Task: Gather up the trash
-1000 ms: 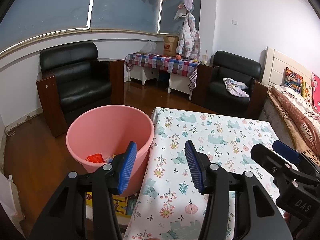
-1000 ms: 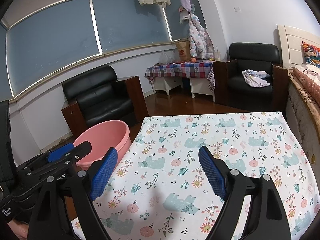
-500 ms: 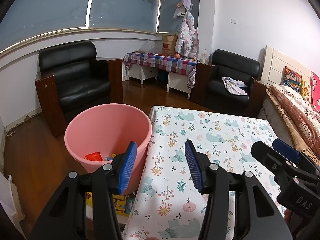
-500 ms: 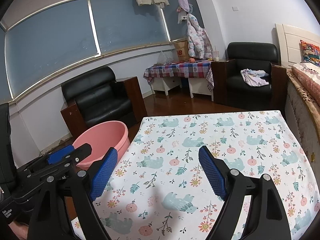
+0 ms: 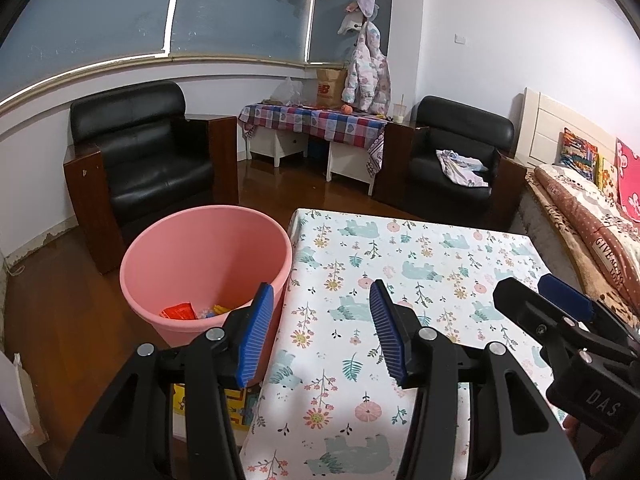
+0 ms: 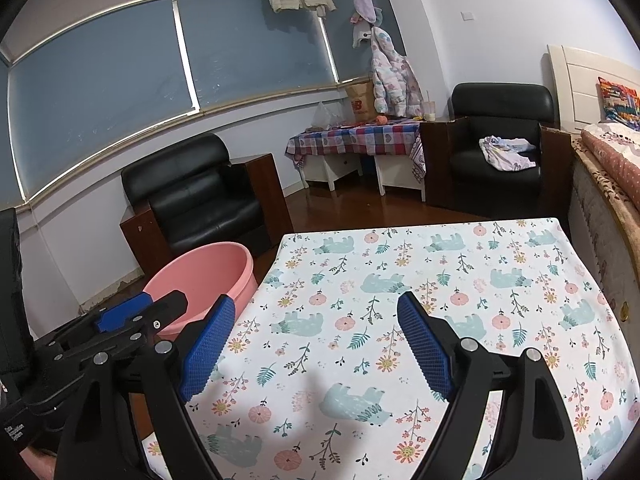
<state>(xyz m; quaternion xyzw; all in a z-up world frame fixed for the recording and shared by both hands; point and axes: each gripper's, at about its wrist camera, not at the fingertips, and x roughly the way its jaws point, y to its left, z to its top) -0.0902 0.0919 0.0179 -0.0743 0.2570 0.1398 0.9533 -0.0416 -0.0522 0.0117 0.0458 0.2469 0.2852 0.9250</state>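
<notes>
A pink bucket [image 5: 208, 256] stands on the wooden floor against the table's left edge, with red and yellow wrappers [image 5: 178, 312] at its bottom. It also shows in the right wrist view as the pink bucket [image 6: 208, 276]. My left gripper [image 5: 320, 322] is open and empty, hovering over the table's near left edge beside the bucket. My right gripper [image 6: 316, 334] is open and empty above the floral tablecloth [image 6: 440, 280]. The right gripper's fingers [image 5: 560, 300] show at the right of the left wrist view. I see no trash on the cloth.
Two black armchairs [image 5: 140, 160] [image 5: 460, 152] stand behind the table, with a checked side table [image 5: 316, 120] between them. A bed with blankets [image 5: 592, 220] runs along the right. A colourful box [image 5: 200, 400] lies on the floor under the table's left edge.
Both grippers have risen and drawn back slightly, so the bucket and table sit a little lower and farther in view. Both stay open and empty.
</notes>
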